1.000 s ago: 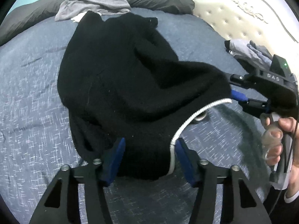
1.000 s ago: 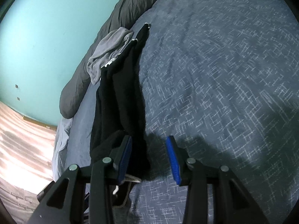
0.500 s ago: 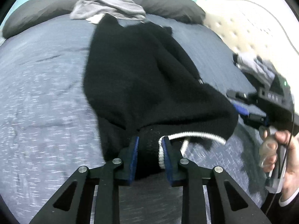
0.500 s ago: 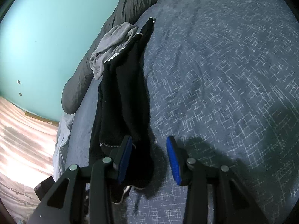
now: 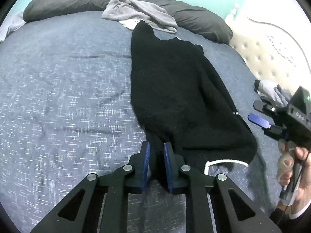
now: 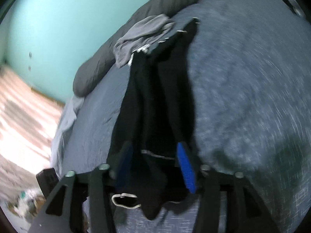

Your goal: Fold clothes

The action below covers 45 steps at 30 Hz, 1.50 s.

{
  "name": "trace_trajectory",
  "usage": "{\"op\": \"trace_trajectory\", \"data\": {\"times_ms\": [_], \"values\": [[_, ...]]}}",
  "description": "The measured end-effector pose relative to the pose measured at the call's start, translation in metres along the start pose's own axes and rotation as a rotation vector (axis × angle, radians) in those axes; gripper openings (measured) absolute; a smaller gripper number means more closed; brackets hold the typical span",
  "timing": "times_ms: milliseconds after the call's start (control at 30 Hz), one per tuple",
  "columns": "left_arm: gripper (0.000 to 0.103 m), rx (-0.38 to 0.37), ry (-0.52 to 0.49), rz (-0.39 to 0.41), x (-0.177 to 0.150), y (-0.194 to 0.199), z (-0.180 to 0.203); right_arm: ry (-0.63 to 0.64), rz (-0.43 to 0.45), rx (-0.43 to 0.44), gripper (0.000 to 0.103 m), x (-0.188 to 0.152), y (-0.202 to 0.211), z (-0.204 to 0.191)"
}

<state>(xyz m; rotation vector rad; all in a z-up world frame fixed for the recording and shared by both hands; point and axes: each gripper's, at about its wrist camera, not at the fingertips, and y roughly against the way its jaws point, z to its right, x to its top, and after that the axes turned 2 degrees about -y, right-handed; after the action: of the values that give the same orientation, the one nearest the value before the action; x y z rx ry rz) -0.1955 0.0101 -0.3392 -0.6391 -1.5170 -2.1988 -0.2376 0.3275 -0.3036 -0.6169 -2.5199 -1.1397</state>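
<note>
While blurred, wooden floor [image 6: 23, 116] appears.

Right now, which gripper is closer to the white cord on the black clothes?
Left. The left gripper is closing on the black clothes' hem, just beside the white cord. The right gripper hangs past the clothes' far edge, opening, with nothing between its fingers.

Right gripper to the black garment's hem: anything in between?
Nothing visible. The right gripper, jaws opening, already straddles the hem of the black knit garment on the blue-grey bedspread. The left gripper, jaws closing, has a fold of that hem between its pads. The crumpled grey garment lies at the far end.
</note>
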Motion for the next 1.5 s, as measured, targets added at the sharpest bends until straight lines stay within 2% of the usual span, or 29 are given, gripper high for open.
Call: {"op": "trace_trajectory", "data": {"times_ms": [267, 367, 500, 633, 733, 767, 800, 833, 867, 900, 1067, 1300, 1500], "values": [[0.018, 0.003, 0.047, 0.017, -0.001, 0.019, -0.027, 0.208, -0.194, -0.034, 0.060, -0.011, -0.051, -0.070], [0.021, 0.009, 0.055, 0.014, -0.003, 0.023, -0.033, 0.253, -0.256, -0.076, 0.060, -0.019, -0.076, -0.084], [0.025, 0.011, 0.070, 0.007, -0.006, 0.026, -0.040, 0.277, -0.297, -0.106, 0.060, -0.024, -0.102, -0.096], [0.037, 0.024, 0.079, 0.003, -0.007, 0.027, -0.047, 0.324, -0.316, -0.142, 0.060, -0.031, -0.122, -0.108], [0.039, 0.028, 0.092, 0.001, -0.008, 0.028, -0.053, 0.348, -0.313, -0.177, 0.059, -0.034, -0.136, -0.110], [0.039, 0.030, 0.095, 0.001, -0.008, 0.028, -0.054, 0.349, -0.316, -0.178, 0.056, -0.034, -0.138, -0.109], [0.039, 0.033, 0.097, 0.001, -0.008, 0.029, -0.055, 0.348, -0.312, -0.178, 0.038, -0.033, -0.139, -0.108], [0.039, 0.034, 0.098, 0.002, -0.007, 0.029, -0.056, 0.348, -0.307, -0.178, 0.027, -0.033, -0.139, -0.107], [0.040, 0.035, 0.099, 0.003, -0.007, 0.029, -0.056, 0.347, -0.302, -0.178, 0.023, -0.032, -0.139, -0.106], [0.041, 0.035, 0.100, 0.003, -0.007, 0.029, -0.057, 0.347, -0.297, -0.177, 0.014, -0.031, -0.139, -0.104], [0.045, 0.030, 0.103, 0.002, -0.007, 0.028, -0.055, 0.333, -0.241, -0.117, 0.010, -0.020, -0.118, -0.104], [0.048, 0.022, 0.084, -0.006, -0.006, 0.024, -0.042, 0.256, -0.111, -0.012, 0.008, 0.018, -0.066, -0.098], [0.048, 0.017, 0.066, -0.016, -0.005, 0.019, -0.032, 0.194, -0.023, 0.013, 0.008, 0.050, -0.032, -0.079]]}}
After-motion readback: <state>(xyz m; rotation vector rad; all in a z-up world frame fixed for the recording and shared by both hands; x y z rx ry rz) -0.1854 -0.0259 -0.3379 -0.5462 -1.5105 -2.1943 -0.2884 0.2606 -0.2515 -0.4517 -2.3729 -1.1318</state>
